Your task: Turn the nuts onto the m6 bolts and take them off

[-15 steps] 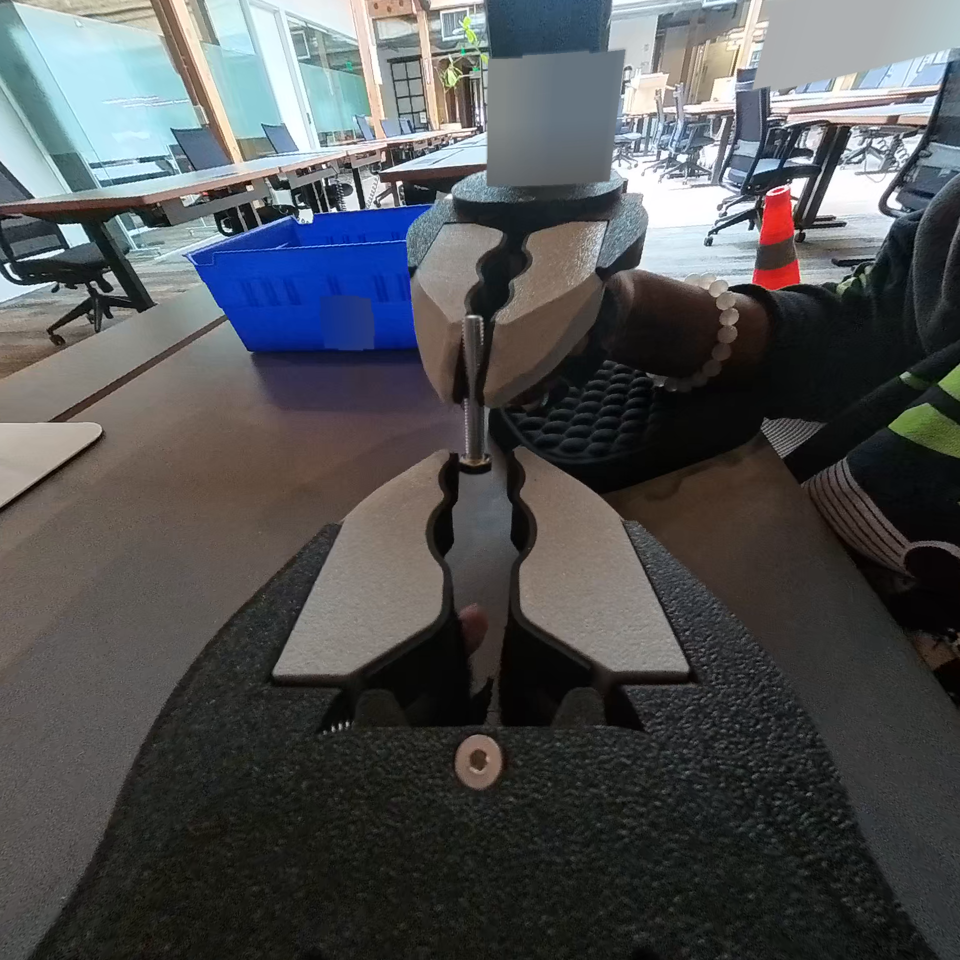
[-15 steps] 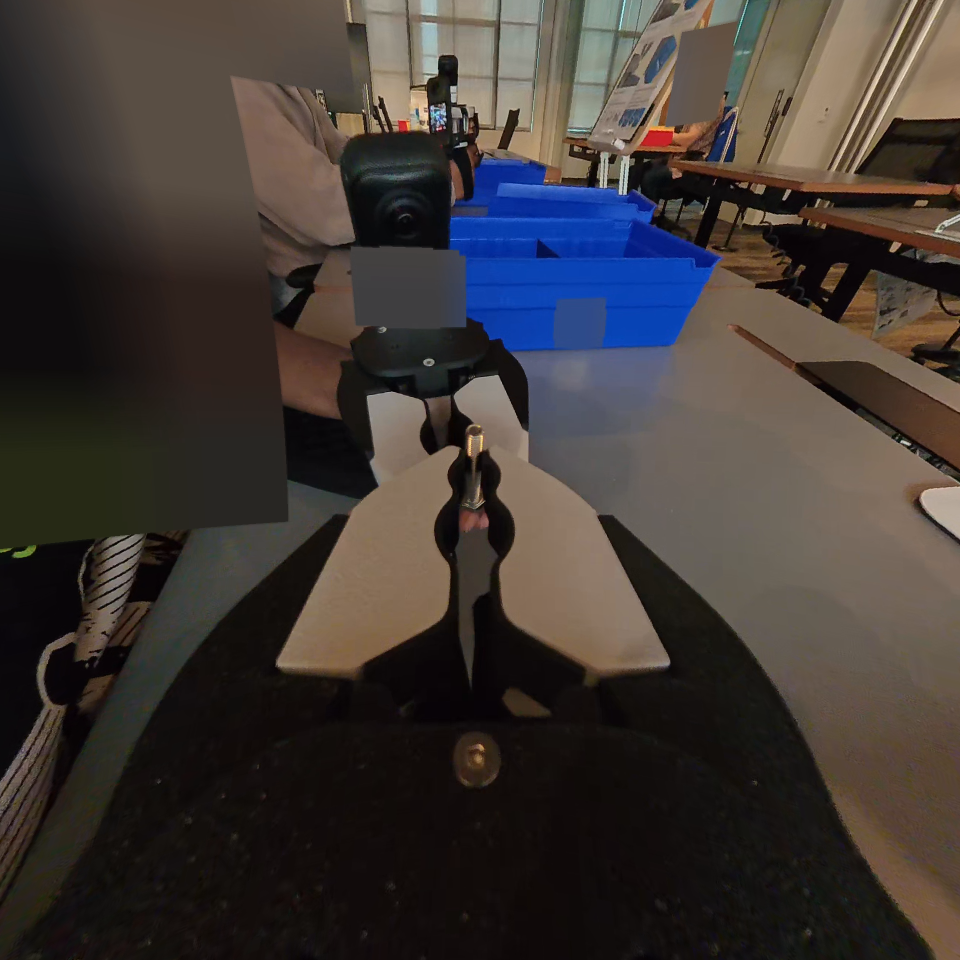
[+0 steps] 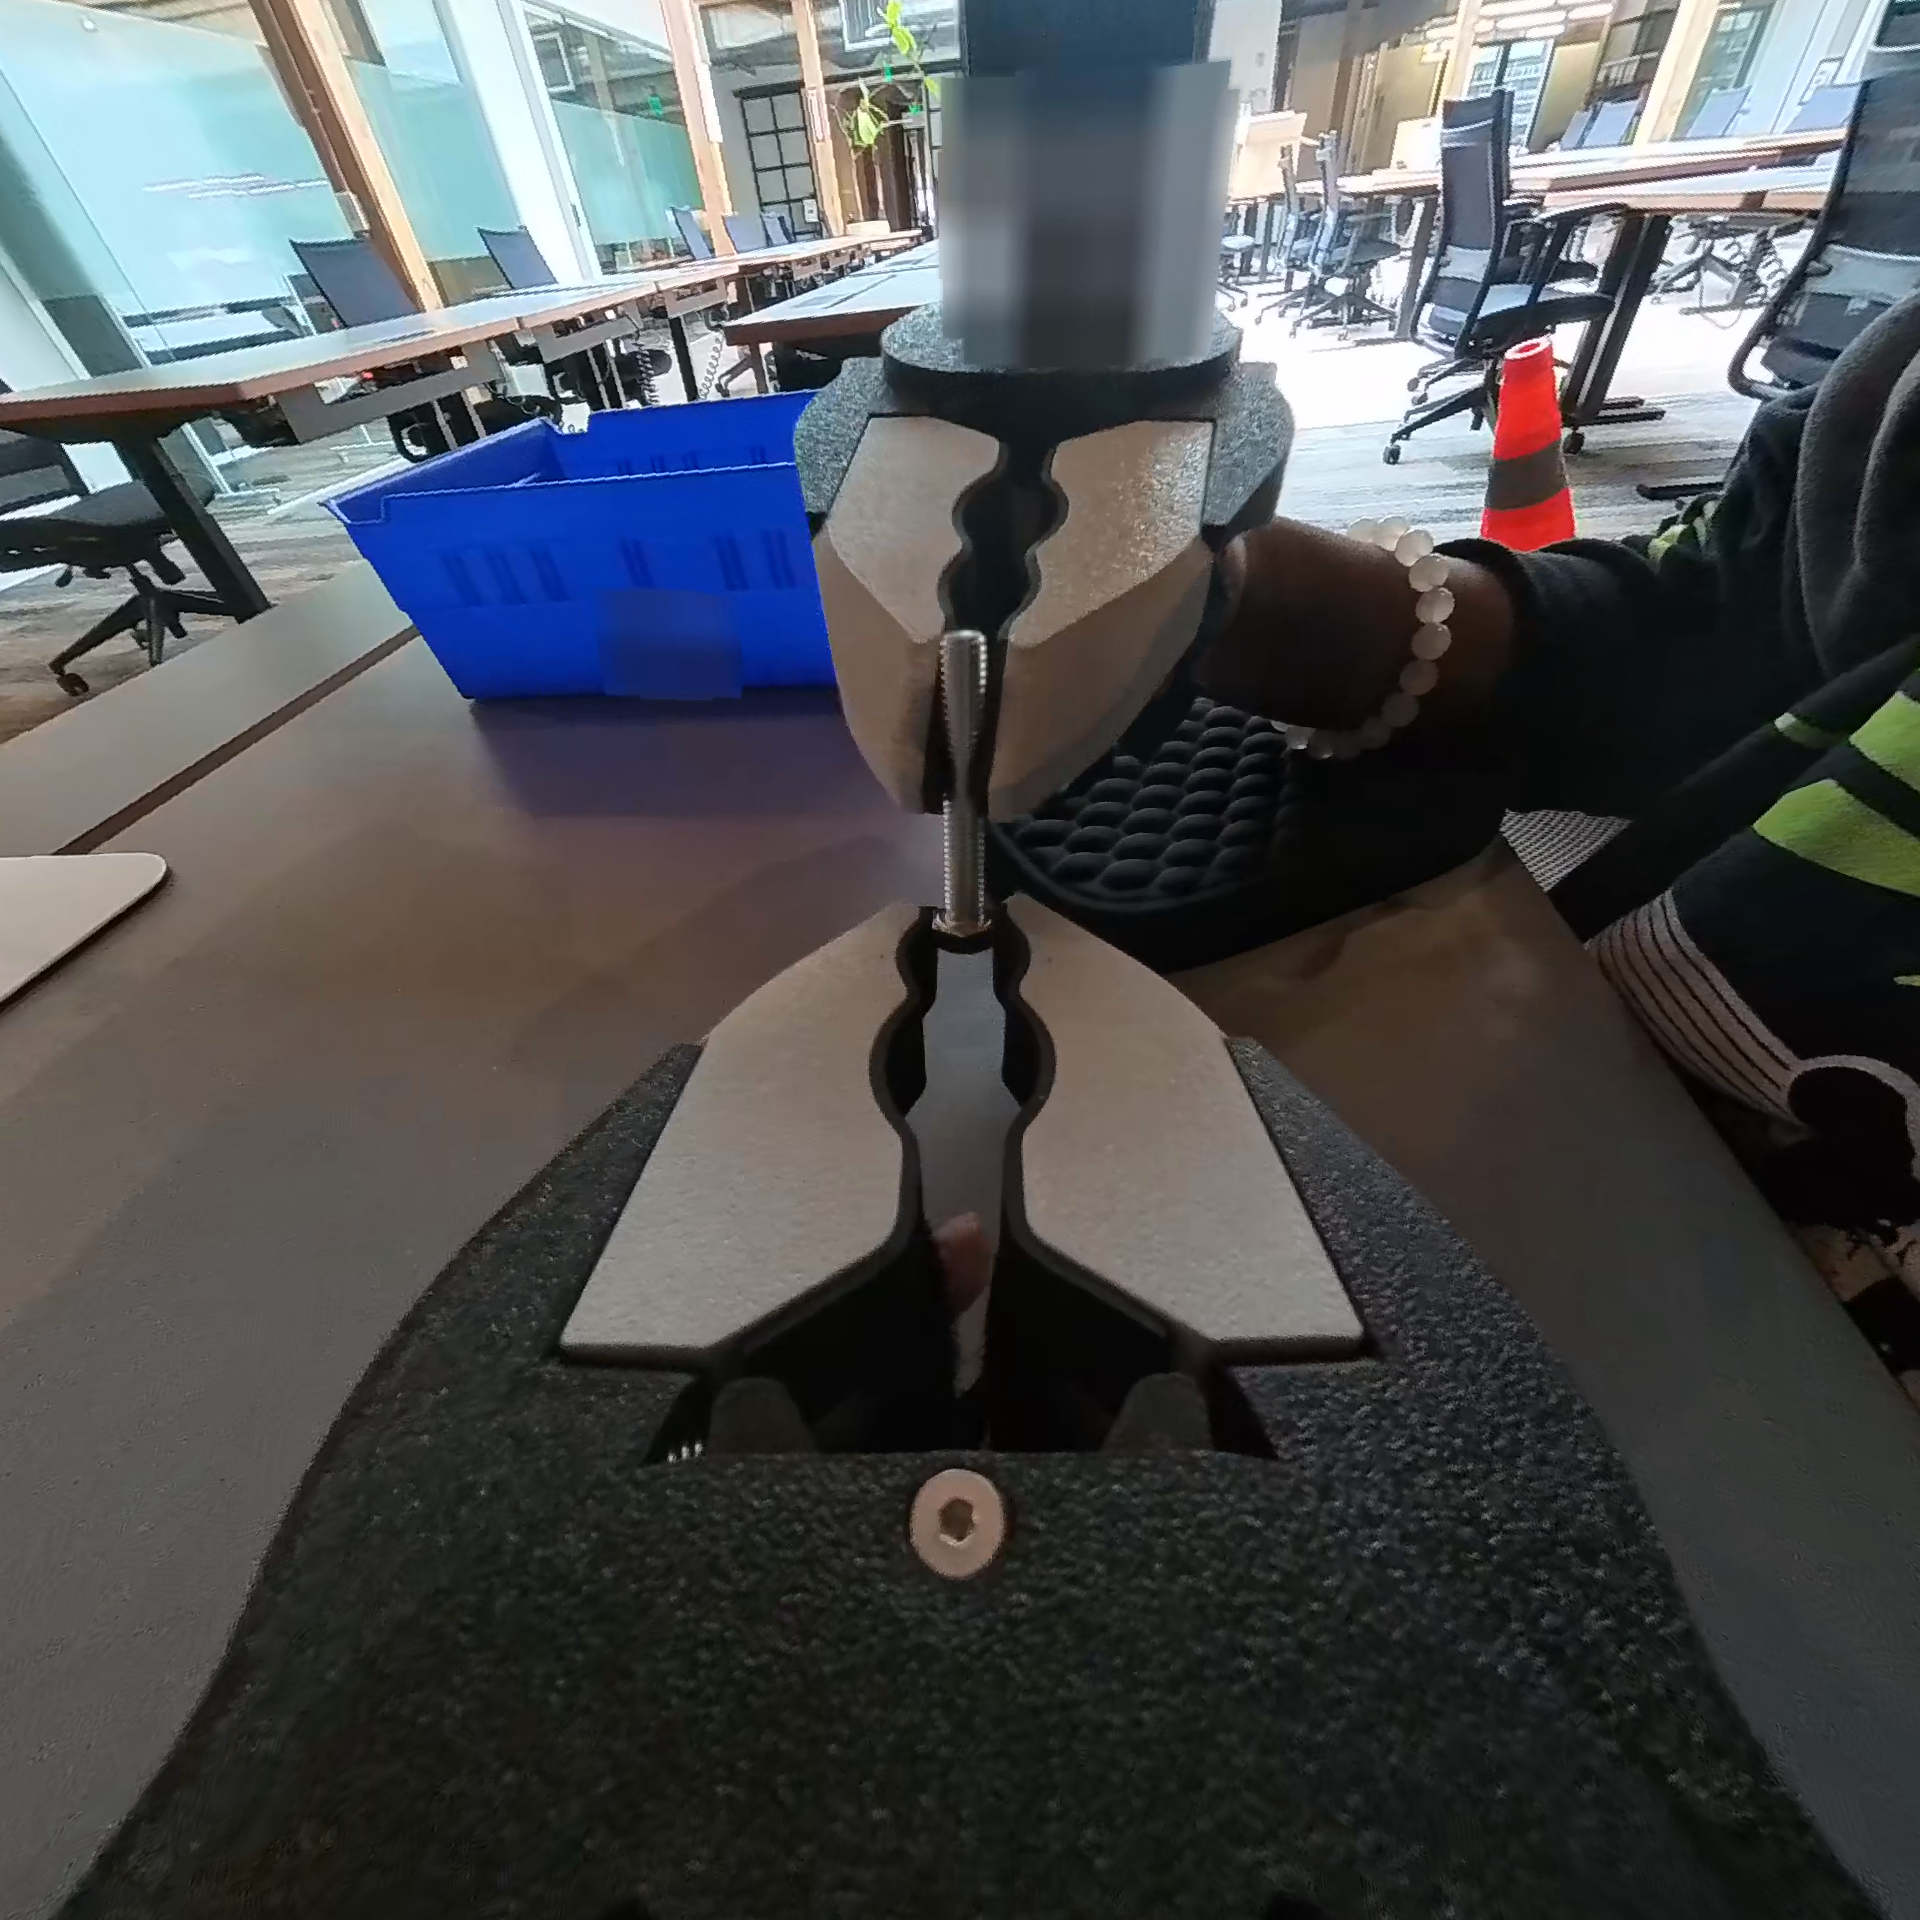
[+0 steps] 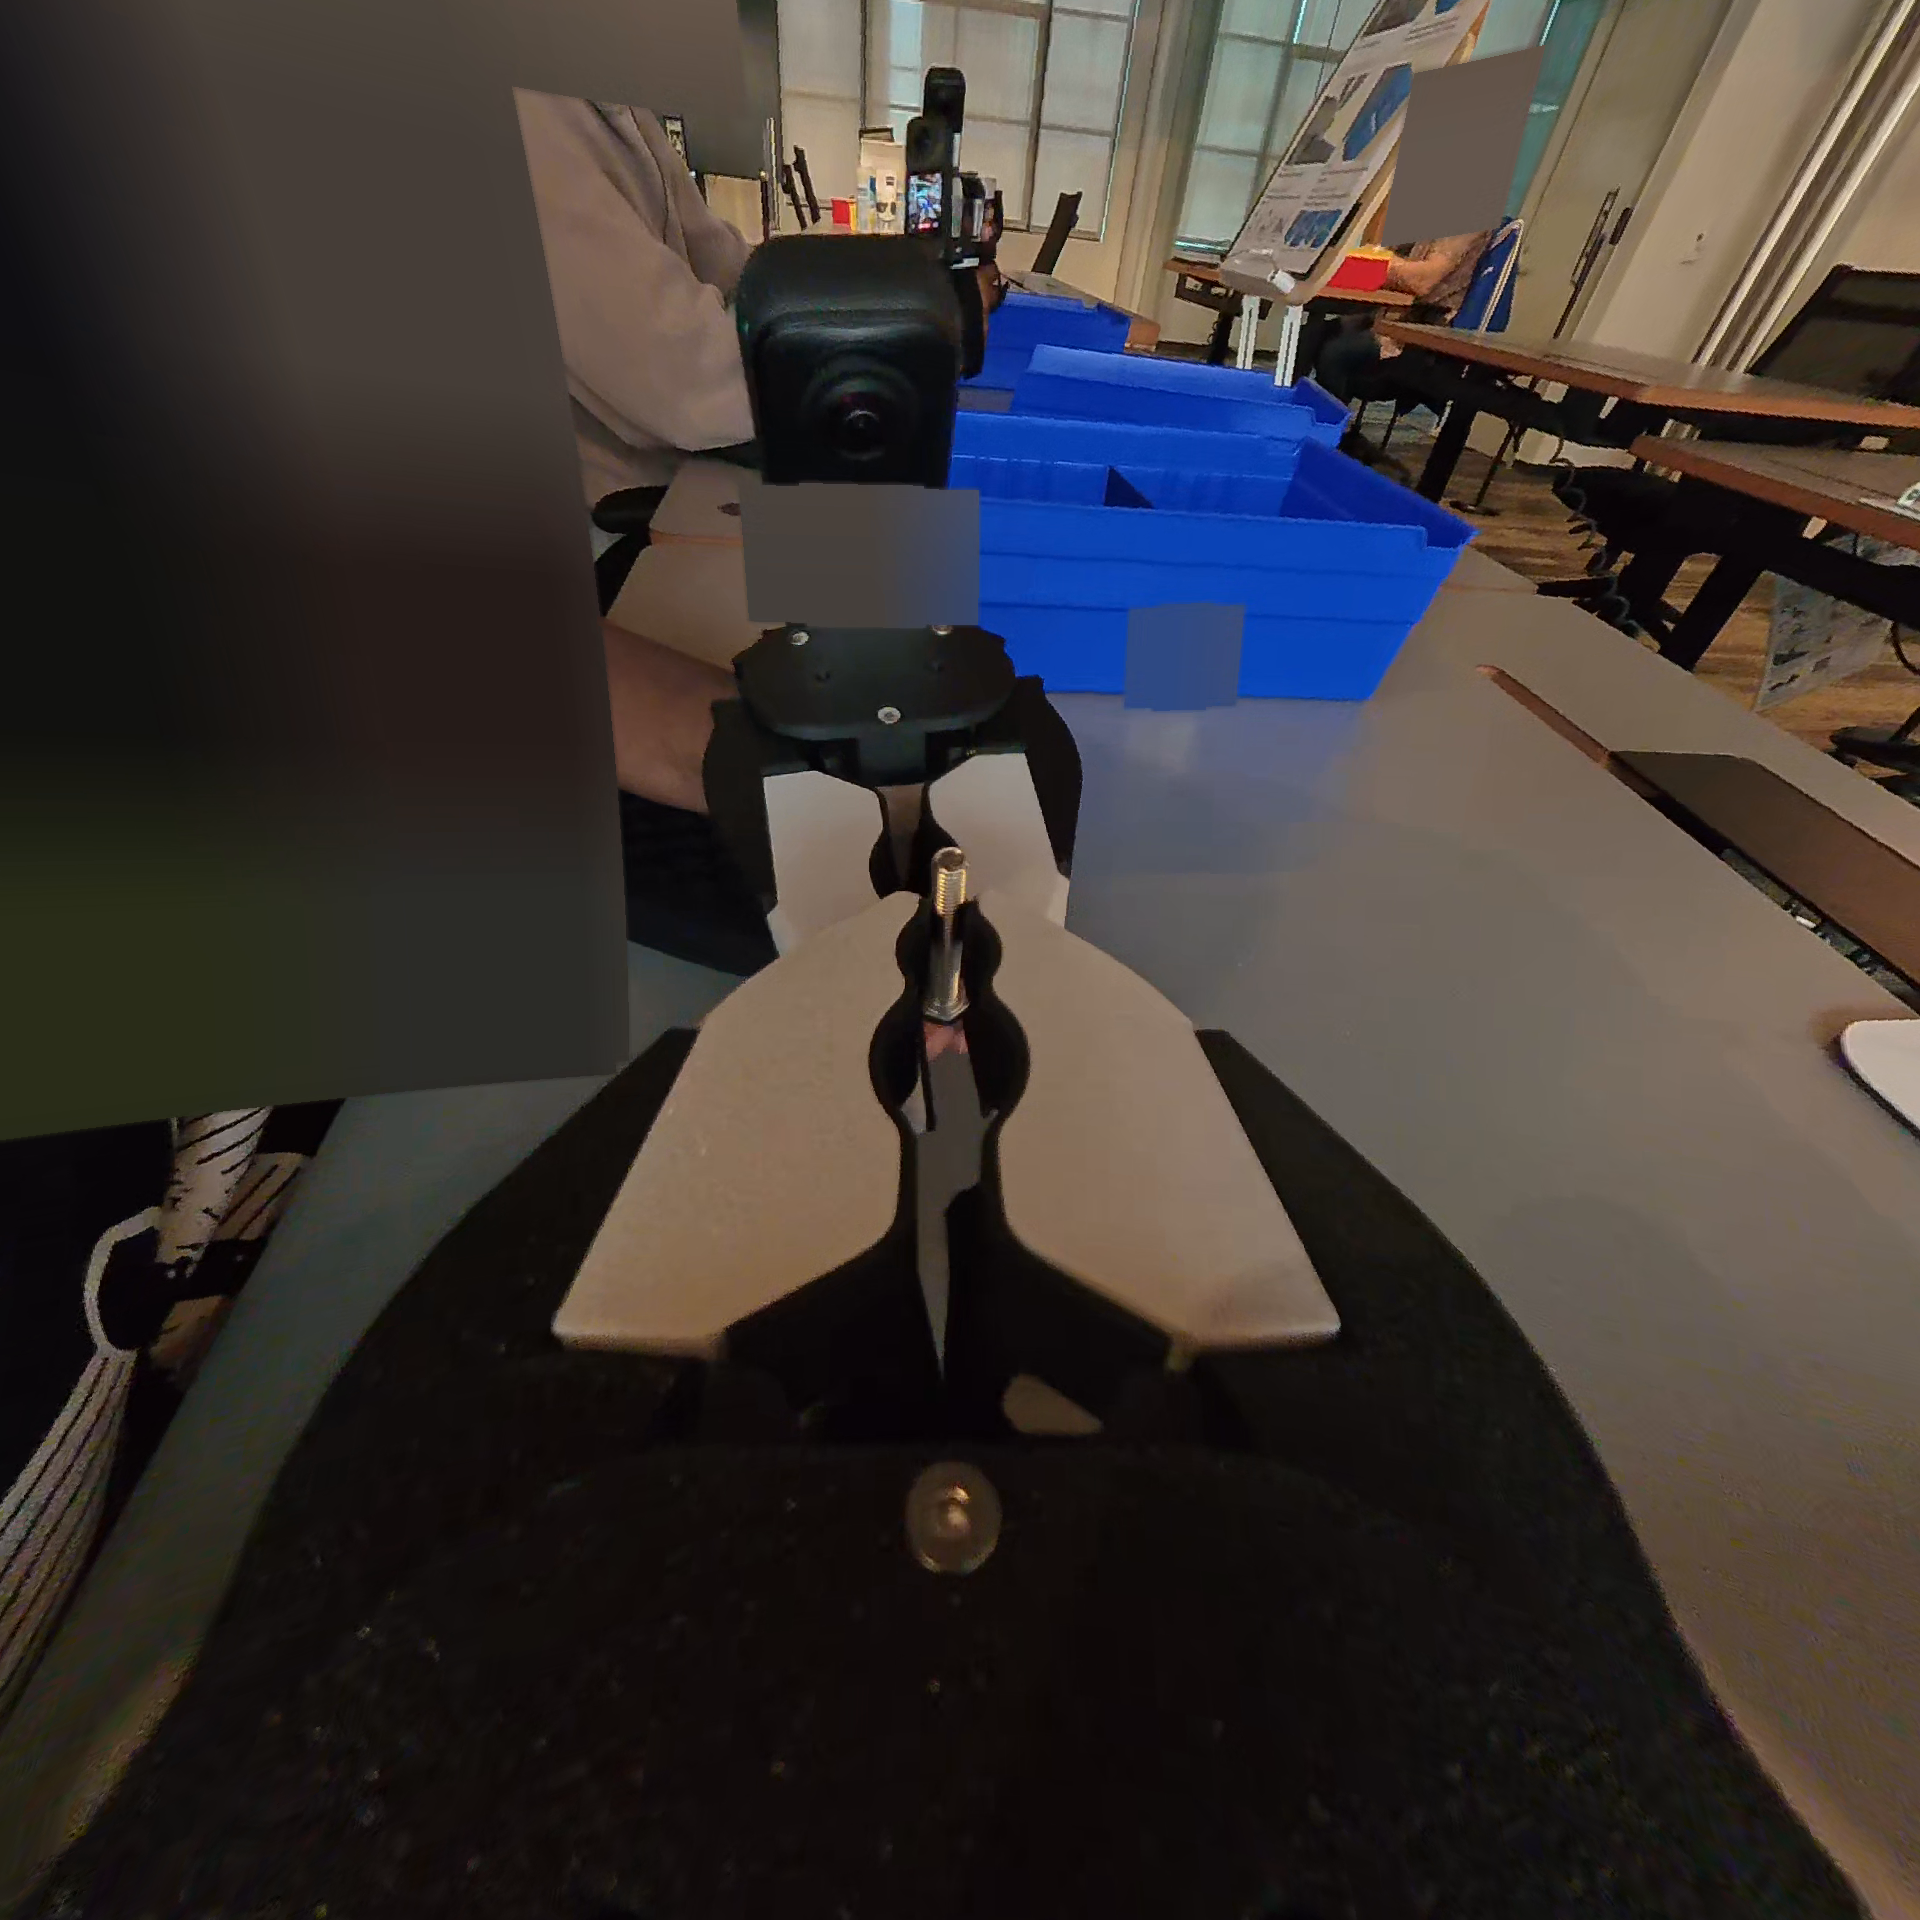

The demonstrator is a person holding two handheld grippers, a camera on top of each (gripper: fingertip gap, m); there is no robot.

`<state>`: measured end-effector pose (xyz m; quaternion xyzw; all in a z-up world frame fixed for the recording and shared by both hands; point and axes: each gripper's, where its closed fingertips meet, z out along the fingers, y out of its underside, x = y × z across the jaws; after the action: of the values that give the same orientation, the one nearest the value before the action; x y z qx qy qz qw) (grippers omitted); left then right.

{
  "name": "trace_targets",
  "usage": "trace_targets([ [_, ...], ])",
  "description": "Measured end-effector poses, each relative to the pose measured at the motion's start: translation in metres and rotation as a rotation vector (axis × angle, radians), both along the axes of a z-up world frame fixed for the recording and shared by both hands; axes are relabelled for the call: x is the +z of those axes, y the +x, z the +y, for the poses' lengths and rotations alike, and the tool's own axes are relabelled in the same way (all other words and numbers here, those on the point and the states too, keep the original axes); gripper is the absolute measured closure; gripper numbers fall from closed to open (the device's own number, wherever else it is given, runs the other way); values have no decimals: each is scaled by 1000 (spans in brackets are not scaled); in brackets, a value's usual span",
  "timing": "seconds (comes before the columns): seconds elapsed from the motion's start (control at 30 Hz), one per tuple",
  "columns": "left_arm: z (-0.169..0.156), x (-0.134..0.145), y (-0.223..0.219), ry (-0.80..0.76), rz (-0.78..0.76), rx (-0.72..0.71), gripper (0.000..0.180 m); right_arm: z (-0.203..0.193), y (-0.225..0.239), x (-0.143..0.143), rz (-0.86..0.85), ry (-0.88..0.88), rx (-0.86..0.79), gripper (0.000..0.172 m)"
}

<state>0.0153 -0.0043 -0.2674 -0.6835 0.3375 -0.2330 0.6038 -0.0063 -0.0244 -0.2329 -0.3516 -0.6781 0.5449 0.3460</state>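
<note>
In the left wrist view my right gripper (image 3: 962,795) faces me and is shut on a silver bolt (image 3: 963,842), holding it upright above the table. A silver nut (image 3: 964,924) sits on the bolt's lower end. My left gripper (image 3: 962,930) is shut on the nut, with both fingertips against its sides. In the right wrist view the bolt (image 4: 948,883) stands between the tips of my right gripper (image 4: 945,920), and the nut (image 4: 943,1004) shows through the gap below. The left gripper's fingers (image 4: 821,842) show just behind, with their tips hidden.
A blue bin (image 3: 623,561) stands on the grey table (image 3: 364,1039) behind the grippers; it also shows in the right wrist view (image 4: 1195,582). A black honeycomb mat (image 3: 1174,810) lies under the hand (image 3: 1340,644) that holds the right gripper. A pale pad (image 3: 62,904) lies far left. Some 4 cm of space lies between my two pairs of fingers.
My left gripper's fingers have closed in from a wider gap onto the nut. The right gripper still holds the bolt in the same place.
</note>
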Motion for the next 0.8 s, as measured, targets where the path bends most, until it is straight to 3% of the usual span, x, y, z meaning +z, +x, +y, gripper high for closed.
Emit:
trace_targets([
  [0.2,-1,1,0,5,-3,-7,171,0,-1,1,23,7,-5,166],
  [0.4,7,22,-45,67,-88,79,171,13,-2,1,0,-42,-62,145],
  [0.57,8,17,-82,88,-93,97,171,27,-3,-49,-390,38,-131,145],
  [0.67,5,20,-84,89,-154,72,171,34,-4,-77,-611,190,-142,145],
  [0.8,2,15,-77,95,-102,53,171,38,-14,-99,-801,318,-105,147],
])
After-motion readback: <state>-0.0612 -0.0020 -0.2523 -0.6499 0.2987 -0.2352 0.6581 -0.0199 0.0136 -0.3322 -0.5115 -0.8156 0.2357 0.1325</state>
